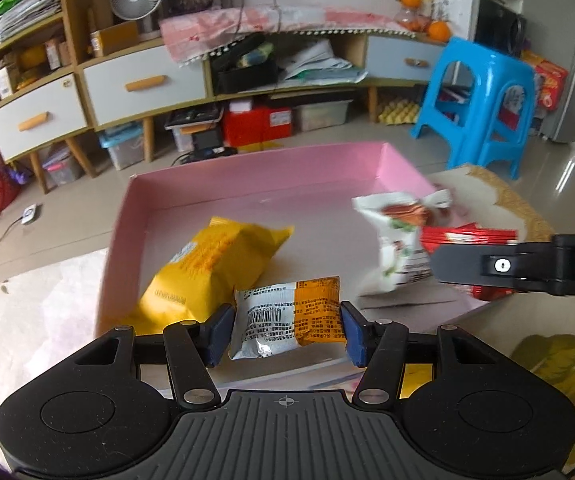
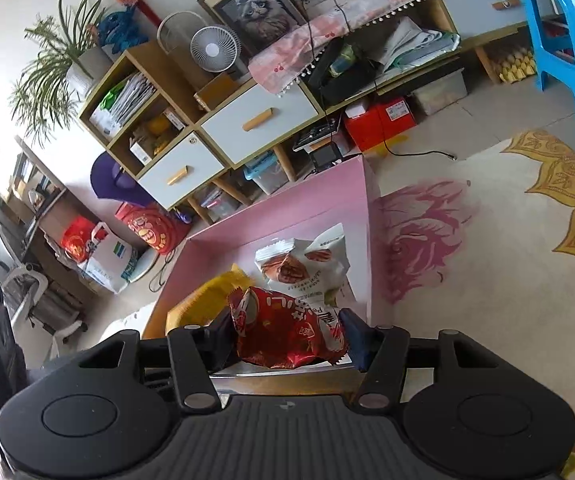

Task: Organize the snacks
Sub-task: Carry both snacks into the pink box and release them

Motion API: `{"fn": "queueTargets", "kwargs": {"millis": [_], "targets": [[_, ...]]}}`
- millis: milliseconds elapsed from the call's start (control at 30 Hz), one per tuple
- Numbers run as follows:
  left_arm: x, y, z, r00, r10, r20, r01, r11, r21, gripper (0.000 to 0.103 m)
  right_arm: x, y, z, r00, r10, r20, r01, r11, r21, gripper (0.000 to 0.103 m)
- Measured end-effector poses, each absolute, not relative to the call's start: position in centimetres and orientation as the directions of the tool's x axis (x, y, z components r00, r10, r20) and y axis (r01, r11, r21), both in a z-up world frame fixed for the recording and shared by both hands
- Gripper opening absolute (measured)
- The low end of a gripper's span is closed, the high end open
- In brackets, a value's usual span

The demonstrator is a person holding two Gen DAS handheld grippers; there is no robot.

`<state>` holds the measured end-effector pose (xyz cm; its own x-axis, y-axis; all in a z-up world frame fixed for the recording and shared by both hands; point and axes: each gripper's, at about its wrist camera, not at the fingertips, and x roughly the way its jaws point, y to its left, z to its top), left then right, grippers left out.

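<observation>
Living-room floor with a patterned rug and a low cabinet behind; the pink box sits on the rug.

Orange packet: clamped across its long axis between the pads of the left gripper, held over the near end of the box. Its barcode face is up.

Red packet: clamped in the right gripper, held at the right side of the box, over or just inside the wall; the view is too blurred to say which.

Inside the box: yellow bag at the left, just beyond the orange packet, long axis running away from the left gripper; white bag at the right, near the red packet.

Judgement: both packets are due for release into the box. Bare floor lies in the middle, between the yellow and white bags, ahead of the left gripper. The left gripper is nearer that gap; the right is nearer the white bag.
</observation>
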<state>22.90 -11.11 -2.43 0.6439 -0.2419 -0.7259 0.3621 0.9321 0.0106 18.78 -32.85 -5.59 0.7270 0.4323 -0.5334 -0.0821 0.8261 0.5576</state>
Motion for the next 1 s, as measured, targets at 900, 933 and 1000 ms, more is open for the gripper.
{"fn": "queueTargets", "kwargs": {"millis": [900,933,1000], "targets": [[21.2,-6.8,-1.4,0.628,-0.279,-0.726,0.303,0.947,-0.102,0.072,18.7,-30.2,-3.1,0.722,0.369,-0.586,-0.116,0.899,0.423,0.075],[20.9,-6.9,-1.1,0.631,-0.278,-0.724,0.305,0.947,-0.097,0.075,18.5,-30.0,-2.8,0.725,0.364,-0.585,-0.117,0.902,0.417,0.077],[20.2,-6.9,-0.7,0.639,-0.279,-0.717,0.305,0.947,-0.097,0.079,17.7,-30.2,-2.0,0.734,0.353,-0.58,-0.119,0.908,0.401,0.08]]}}
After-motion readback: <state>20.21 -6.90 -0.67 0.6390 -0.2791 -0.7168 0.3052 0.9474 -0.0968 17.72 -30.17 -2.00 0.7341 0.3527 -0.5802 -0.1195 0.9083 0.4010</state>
